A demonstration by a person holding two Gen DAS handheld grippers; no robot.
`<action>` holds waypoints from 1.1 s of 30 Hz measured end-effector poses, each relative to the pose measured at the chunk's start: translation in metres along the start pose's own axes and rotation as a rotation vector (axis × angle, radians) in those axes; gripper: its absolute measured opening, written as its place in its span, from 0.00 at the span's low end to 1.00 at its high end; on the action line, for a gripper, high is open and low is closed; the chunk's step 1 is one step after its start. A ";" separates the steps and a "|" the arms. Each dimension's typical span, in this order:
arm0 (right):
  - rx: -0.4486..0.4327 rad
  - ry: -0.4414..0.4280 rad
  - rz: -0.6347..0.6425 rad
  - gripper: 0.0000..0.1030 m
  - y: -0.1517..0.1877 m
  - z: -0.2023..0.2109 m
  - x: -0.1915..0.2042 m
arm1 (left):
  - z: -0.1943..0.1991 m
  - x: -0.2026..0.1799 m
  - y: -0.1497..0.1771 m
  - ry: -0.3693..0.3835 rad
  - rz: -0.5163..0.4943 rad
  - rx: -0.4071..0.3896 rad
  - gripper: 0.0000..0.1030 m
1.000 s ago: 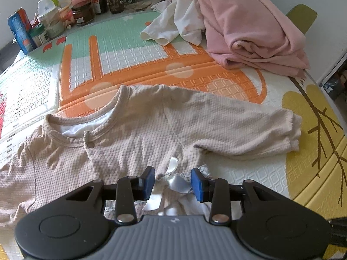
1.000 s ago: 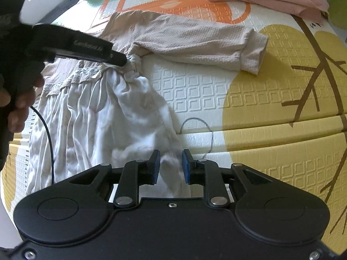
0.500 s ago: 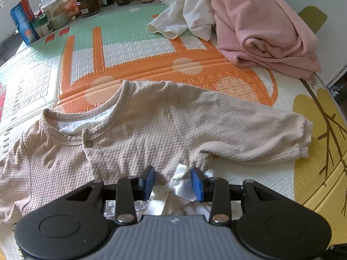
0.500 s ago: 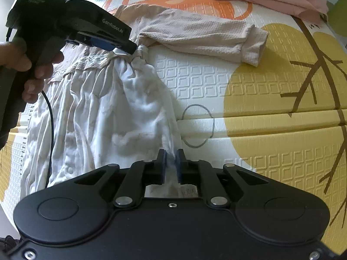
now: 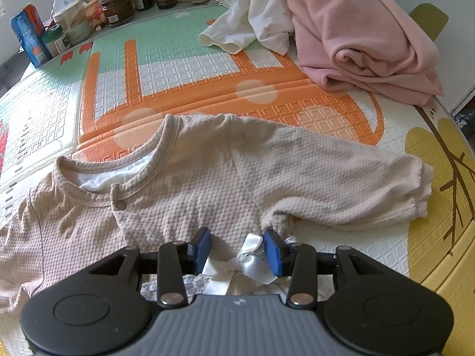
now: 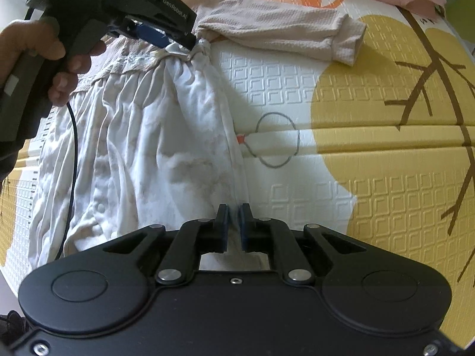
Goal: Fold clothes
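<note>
A beige dress (image 5: 190, 195) with a white skirt (image 6: 142, 154) is spread flat on the patterned mat (image 5: 184, 68). The right tongs (image 6: 234, 222) have just been closing and are clamped on the skirt's hem edge. The left tongs (image 5: 237, 244) have just been opening and are held half apart astride the white bow (image 5: 252, 252) at the waist, pads not pressing. A pink garment (image 5: 356, 29) is piled well apart.

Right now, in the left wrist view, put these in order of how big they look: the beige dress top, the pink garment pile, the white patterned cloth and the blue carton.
1. beige dress top, though it lies nearest the camera.
2. pink garment pile.
3. white patterned cloth.
4. blue carton, at the far edge, so its true size is unsure.
</note>
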State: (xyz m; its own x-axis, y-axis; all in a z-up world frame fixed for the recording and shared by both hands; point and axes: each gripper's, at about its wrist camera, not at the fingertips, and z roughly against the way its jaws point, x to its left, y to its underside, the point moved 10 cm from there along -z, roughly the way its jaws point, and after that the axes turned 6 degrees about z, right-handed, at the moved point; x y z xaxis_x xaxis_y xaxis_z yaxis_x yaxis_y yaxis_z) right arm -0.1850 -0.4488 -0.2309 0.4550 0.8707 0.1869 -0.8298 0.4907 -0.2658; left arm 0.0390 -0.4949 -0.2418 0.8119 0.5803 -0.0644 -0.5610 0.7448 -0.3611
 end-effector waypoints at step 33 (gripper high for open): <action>0.034 0.018 0.039 0.06 0.084 0.026 0.007 | 0.000 -0.001 0.004 -0.040 -0.009 -0.003 0.50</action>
State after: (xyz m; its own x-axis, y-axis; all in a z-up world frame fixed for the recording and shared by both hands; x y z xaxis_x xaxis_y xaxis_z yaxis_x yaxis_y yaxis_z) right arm -0.2599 -0.4024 -0.2275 0.4279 0.8896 0.1598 -0.8573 0.4555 -0.2401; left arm 0.0360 -0.4929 -0.2428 0.8094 0.5868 -0.0238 -0.5536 0.7489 -0.3643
